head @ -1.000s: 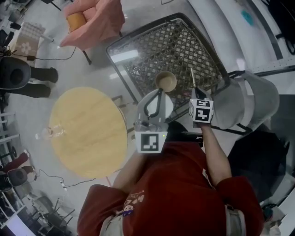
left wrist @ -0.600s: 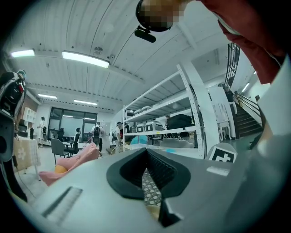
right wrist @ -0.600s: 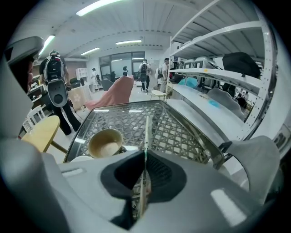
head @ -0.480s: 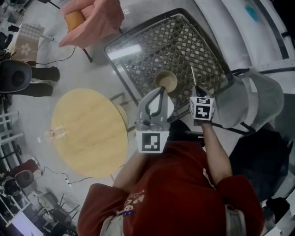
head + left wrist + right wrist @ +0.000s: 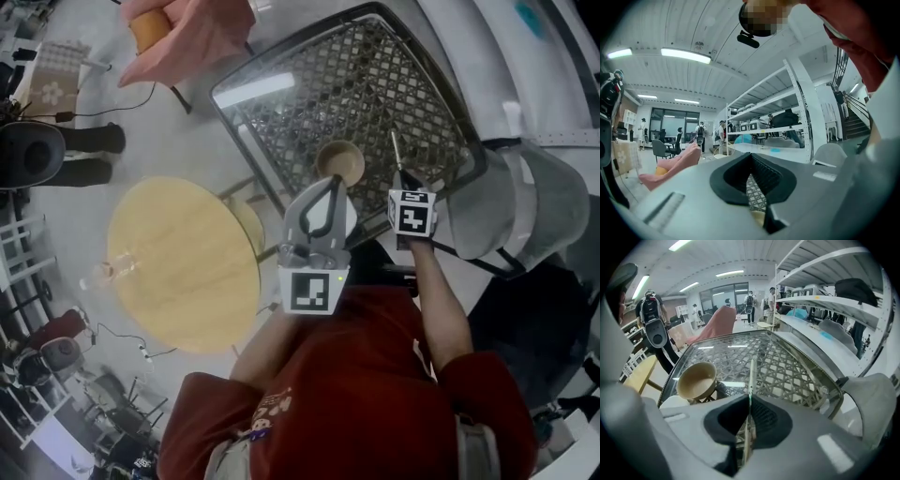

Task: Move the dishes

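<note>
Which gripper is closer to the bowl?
Left. The left gripper grips the bowl by its rim; the right gripper holds a stick off to the bowl's right, not touching it.

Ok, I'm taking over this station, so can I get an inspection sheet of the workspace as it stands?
Surface: glass-topped lattice table, dark frame.
Job's things: tan bowl and a chopstick, both over that table.
Clutter: clear glass item on the round wooden table.
Grippers: left gripper fingers shut, seemingly on the bowl's rim; right gripper shut on the chopstick.
Cables: floor cable beyond the round table.
Surroundings: grey chair, pink cloth, shelving, people far off.
</note>
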`<state>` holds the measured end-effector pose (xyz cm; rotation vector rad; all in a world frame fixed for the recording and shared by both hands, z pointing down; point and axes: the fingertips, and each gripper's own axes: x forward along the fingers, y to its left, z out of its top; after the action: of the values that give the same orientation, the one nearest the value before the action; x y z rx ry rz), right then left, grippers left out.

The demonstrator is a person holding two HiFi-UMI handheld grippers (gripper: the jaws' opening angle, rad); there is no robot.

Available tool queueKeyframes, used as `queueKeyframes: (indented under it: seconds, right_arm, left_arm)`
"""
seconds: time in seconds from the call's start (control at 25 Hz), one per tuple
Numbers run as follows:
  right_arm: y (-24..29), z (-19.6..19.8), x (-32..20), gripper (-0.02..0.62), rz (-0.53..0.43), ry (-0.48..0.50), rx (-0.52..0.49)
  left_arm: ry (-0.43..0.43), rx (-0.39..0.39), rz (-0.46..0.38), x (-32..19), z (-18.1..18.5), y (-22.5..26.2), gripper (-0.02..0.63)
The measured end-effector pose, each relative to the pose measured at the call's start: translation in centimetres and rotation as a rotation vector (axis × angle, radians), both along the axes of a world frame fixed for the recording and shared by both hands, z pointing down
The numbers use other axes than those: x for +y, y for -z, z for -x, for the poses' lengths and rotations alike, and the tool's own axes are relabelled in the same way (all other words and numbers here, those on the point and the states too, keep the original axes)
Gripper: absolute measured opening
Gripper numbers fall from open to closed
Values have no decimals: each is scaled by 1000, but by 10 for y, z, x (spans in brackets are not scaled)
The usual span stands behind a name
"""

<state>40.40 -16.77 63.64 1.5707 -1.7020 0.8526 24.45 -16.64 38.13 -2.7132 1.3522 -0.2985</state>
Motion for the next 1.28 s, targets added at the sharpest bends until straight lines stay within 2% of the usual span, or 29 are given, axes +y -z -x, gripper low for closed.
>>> queueKeyframes:
  seconds: [0.32,0.72,0.88,1.28]
  right_arm:
    - [-27,3,-6,20,68,16,-15]
    - [-47,8,-7,20,108,33,-30]
    - [-51,13,-6,21,125,32,-53]
    - [-49,15,-6,38,129,26,-39]
  left_arm:
    - [8,-8,26,-14,-7,-13,6]
    - [16,-3,77,-21,-12,-22,6]
    - [17,-5,73,-22,-12,-22,6]
    - [8,-2,74,-19,-15,-20,6]
